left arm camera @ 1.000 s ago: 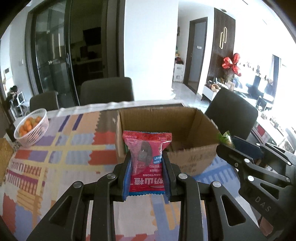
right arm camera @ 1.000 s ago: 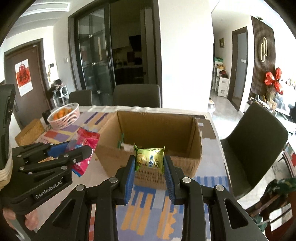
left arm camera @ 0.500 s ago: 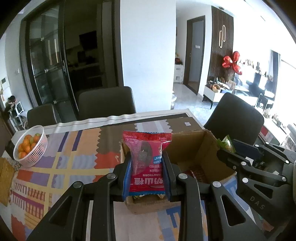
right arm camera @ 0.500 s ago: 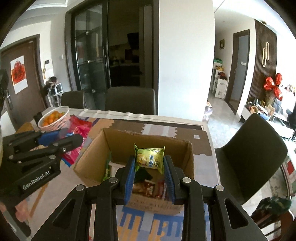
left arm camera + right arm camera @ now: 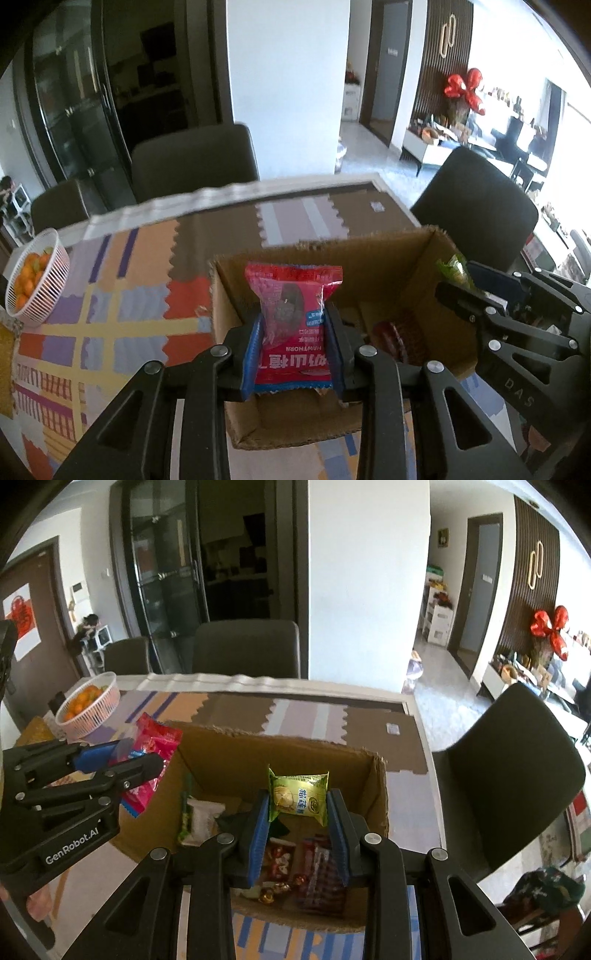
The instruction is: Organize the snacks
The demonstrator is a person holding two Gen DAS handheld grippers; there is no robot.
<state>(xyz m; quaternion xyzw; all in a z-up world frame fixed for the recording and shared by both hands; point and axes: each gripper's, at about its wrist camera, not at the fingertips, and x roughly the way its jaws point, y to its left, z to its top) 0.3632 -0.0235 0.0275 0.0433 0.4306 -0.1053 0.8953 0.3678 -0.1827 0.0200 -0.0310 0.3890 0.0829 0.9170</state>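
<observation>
Right wrist: cardboard box [image 5: 376, 794] of assorted snack packets [image 5: 317, 871]

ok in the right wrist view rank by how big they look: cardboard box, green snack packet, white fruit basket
1. cardboard box, clearly the largest.
2. and 3. white fruit basket and green snack packet look about alike. The packet sits nearer the camera, so I would not rank them.

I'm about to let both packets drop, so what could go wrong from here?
The left gripper is already opening around the red hawthorn packet, which sits near the cardboard box's left wall; it might catch the rim or fall outside. The right gripper holds the green packet over the snacks already in the box; the two grippers are close and might bump.
</observation>
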